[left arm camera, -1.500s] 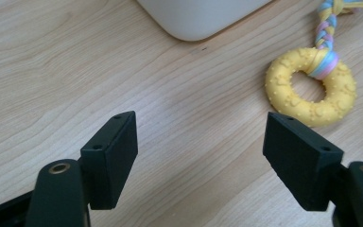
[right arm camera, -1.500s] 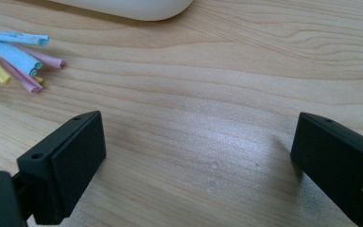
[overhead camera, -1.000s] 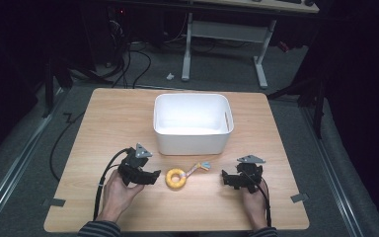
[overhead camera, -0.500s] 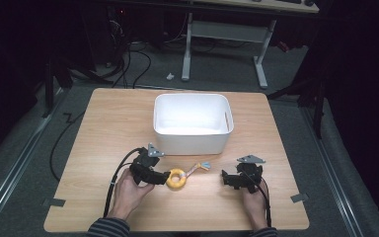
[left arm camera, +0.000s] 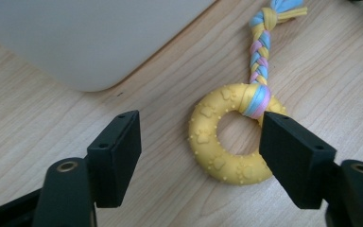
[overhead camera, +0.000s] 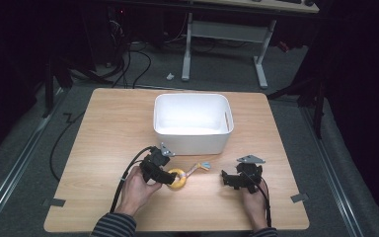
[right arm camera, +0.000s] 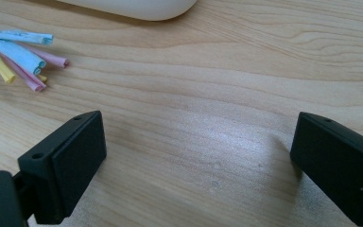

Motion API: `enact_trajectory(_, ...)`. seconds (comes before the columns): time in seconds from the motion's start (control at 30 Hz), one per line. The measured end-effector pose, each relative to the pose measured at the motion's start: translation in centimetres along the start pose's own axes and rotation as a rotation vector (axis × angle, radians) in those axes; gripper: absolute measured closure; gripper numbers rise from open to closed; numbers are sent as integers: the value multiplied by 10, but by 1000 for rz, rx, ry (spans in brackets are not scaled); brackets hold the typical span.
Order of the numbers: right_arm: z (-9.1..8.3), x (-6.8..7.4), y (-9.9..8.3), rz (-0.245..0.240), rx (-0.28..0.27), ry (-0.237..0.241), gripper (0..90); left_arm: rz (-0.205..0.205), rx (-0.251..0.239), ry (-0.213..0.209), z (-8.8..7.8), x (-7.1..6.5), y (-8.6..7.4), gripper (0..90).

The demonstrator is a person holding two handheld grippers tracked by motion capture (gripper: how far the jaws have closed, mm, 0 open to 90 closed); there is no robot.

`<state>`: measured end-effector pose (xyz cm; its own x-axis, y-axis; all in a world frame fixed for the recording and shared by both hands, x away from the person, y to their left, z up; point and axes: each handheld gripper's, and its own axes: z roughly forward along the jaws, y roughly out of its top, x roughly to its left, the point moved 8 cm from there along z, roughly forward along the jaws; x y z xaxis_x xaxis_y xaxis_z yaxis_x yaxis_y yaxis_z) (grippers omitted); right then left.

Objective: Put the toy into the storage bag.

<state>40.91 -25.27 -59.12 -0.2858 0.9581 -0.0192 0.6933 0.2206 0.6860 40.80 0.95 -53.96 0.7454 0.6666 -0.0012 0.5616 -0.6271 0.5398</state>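
Note:
A yellow rubber ring toy [overhead camera: 178,179] with a braided pastel tail [overhead camera: 200,167] lies on the wooden table [overhead camera: 103,138] in front of the white bin [overhead camera: 192,136]. My left gripper [overhead camera: 171,178] is low over the ring, open. Its jaws have just been closing a little. In the left gripper view the ring [left arm camera: 227,142] lies between the jaws of the left gripper [left arm camera: 203,132], close by the right jaw, with a wide gap to the left one. My right gripper [overhead camera: 226,179] rests to the right, open, with bare wood between its jaws [right arm camera: 198,142]. The tail's tassel [right arm camera: 21,56] lies ahead of it at the left.
The white bin [left arm camera: 90,42] stands just beyond the toy and appears to hold nothing; its rounded corner [right arm camera: 142,9] is near both grippers. Bare tabletop stretches left and right of the bin. Cables and a desk frame [overhead camera: 224,44] are on the dark floor behind.
My left hand has slid right along the table until its jaws reached around the yellow ring. The right gripper and the toy have stayed where they were.

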Motion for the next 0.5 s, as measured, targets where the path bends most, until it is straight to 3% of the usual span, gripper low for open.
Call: enact_trajectory(0.5, 0, 2, 0, -9, 0, 7, 41, 34, 83, 12, 25, -6, 3, 382)
